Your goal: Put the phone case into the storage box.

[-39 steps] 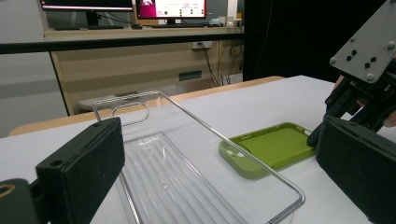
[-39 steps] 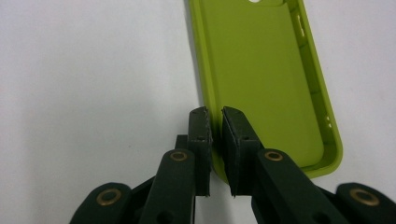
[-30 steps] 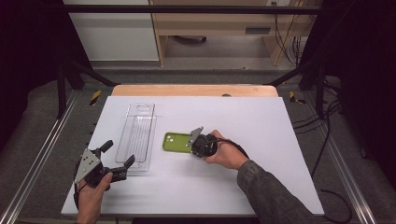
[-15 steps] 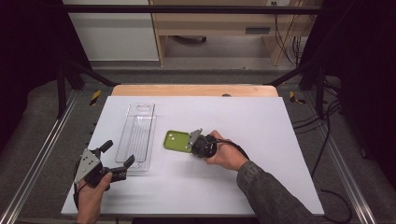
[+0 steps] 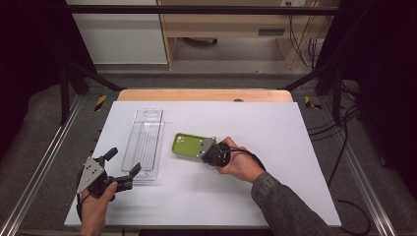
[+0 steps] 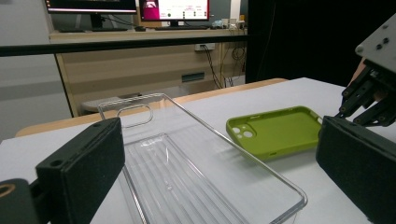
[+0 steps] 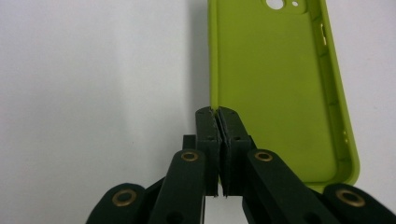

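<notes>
The right gripper (image 5: 209,149) is pinched closed on the side wall of the lime-green soft silicone phone case (image 5: 190,145), near one corner; the case lies open side up on the white counter (image 5: 275,147), just right of the clear rectangular plastic tray (image 5: 145,142), apart from it; the left gripper (image 5: 120,167) rests at the tray's near end with its jaws spread wide, holding nothing. The hold looks thin, a narrow bite on a flexible rim; lifting from there, the wall could fold and slip free, or the case could swing and droop; dragged sideways, it might knock the light tray out of place.
</notes>
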